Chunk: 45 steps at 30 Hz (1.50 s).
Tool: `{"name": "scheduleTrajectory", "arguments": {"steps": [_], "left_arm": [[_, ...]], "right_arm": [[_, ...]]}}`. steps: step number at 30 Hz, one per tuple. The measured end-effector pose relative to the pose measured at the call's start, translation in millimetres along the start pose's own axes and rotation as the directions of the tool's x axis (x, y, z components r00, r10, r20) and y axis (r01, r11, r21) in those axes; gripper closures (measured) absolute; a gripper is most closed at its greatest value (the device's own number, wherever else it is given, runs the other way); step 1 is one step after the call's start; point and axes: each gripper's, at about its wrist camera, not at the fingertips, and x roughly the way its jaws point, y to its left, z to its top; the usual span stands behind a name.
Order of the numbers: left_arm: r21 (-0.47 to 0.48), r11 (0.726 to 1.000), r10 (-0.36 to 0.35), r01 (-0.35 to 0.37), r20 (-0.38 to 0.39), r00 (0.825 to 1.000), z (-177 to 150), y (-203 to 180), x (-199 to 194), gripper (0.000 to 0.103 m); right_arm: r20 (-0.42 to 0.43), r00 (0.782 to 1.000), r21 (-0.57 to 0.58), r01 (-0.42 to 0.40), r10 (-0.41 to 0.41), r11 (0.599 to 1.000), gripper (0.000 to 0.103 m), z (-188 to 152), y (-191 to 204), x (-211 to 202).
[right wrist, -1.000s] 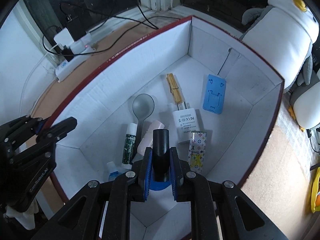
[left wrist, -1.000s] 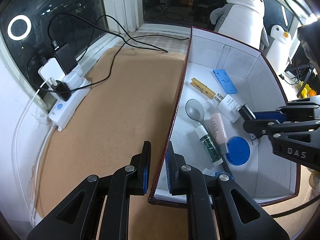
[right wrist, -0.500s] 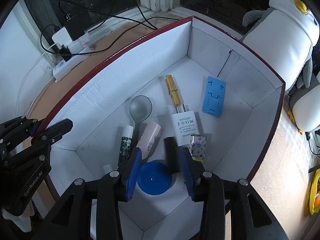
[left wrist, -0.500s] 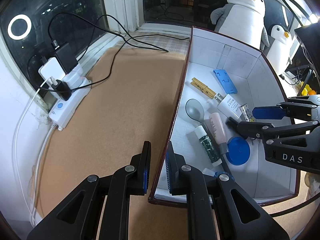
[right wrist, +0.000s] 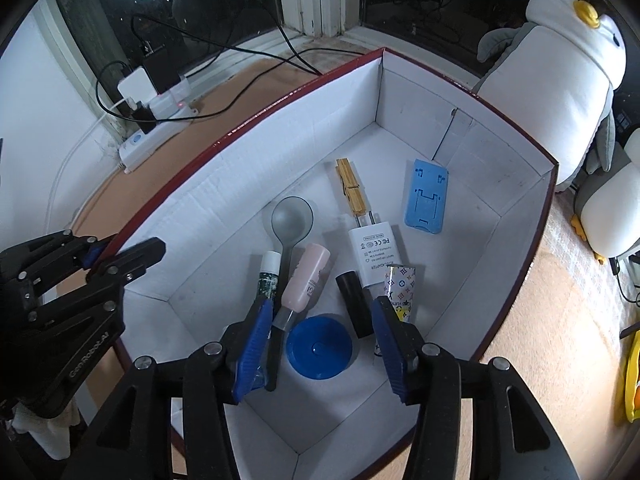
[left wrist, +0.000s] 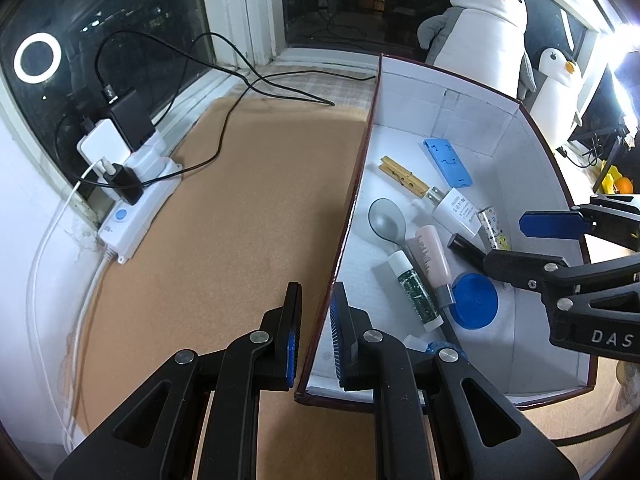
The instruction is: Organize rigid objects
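A white box with a red rim (right wrist: 240, 168) holds a grey spoon (right wrist: 292, 216), a pink tube (right wrist: 306, 280), a green-and-white tube (right wrist: 269, 276), a white charger (right wrist: 374, 252), a patterned lighter (right wrist: 400, 288), a wooden clothespin (right wrist: 350, 192), a blue stand (right wrist: 426, 198) and a blue lid (right wrist: 319, 348). A black tube (right wrist: 354, 304) lies on the box floor by the charger. Above it, my right gripper (right wrist: 320, 308) has its jaws opening, and its pads are clear of the tube. My left gripper (left wrist: 316, 296) is shut on the box's near wall (left wrist: 352, 208).
A white power strip (left wrist: 136, 204) with plugs and black cables sits at the left of the brown tabletop (left wrist: 240, 220) by the window. Two penguin plush toys (left wrist: 480, 20) stand behind the box. Something yellow (right wrist: 632, 380) lies at the far right.
My right gripper has opened and let go of the black tube, which now lies on the box floor between the lid and the charger. The left gripper has kept its hold on the wall.
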Motion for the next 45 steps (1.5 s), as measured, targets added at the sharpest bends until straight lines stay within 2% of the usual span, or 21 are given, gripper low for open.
{"name": "scheduleTrajectory", "arguments": {"steps": [3, 11, 13, 15, 19, 21, 27, 32, 38, 45], "left_arm": [[0.007, 1.000, 0.000, 0.000, 0.007, 1.000, 1.7, -1.8, -3.1, 0.084], [0.010, 1.000, 0.004, -0.004, 0.024, 1.000, 4.6, -4.5, -11.1, 0.084], [0.010, 1.000, 0.004, -0.004, 0.028, 1.000, 5.0, -5.0, -14.0, 0.079], [0.009, 1.000, 0.004, -0.004, 0.036, 0.999, 5.2, -5.2, -17.8, 0.069], [0.011, 1.000, 0.003, -0.003, 0.053, 0.999, 5.2, -7.6, -26.3, 0.066], [0.009, 1.000, -0.006, 0.006, 0.061, 0.998, 4.8, -9.0, -31.6, 0.053], [0.022, 1.000, -0.023, 0.021, 0.090, 0.996, 0.8, -16.8, -48.3, 0.035], [0.024, 0.999, -0.024, 0.022, 0.120, 0.992, -3.3, -21.4, -62.9, 0.027], [0.017, 0.999, -0.032, 0.030, 0.143, 0.989, -6.6, -24.2, -80.0, 0.027], [0.016, 0.999, -0.038, 0.036, 0.188, 0.981, -11.5, -33.2, -107.1, 0.023]], "right_arm": [[0.018, 1.000, 0.000, 0.004, -0.004, 1.000, 0.053, -3.4, 0.2, -7.6], [0.069, 0.998, 0.012, 0.010, -0.011, 1.000, 0.047, -13.5, -4.5, -30.6], [0.078, 0.997, 0.014, 0.012, -0.013, 1.000, 0.044, -16.3, -5.2, -34.6], [0.085, 0.996, 0.016, 0.016, -0.017, 1.000, 0.044, -20.0, -6.3, -39.0], [0.106, 0.994, 0.023, 0.024, -0.026, 0.999, 0.041, -28.4, -9.0, -49.8], [0.126, 0.991, 0.024, 0.032, -0.035, 0.999, 0.037, -34.4, -9.1, -57.3], [0.178, 0.982, 0.039, 0.058, -0.064, 0.998, 0.031, -50.2, -13.5, -78.2], [0.220, 0.972, 0.091, 0.065, -0.083, 0.994, 0.027, -67.0, -24.7, -96.4], [0.255, 0.961, 0.174, 0.059, -0.103, 0.983, 0.026, -85.2, -39.0, -113.5], [0.311, 0.935, 0.250, 0.095, -0.173, 0.964, 0.025, -108.4, -46.7, -138.1]]}}
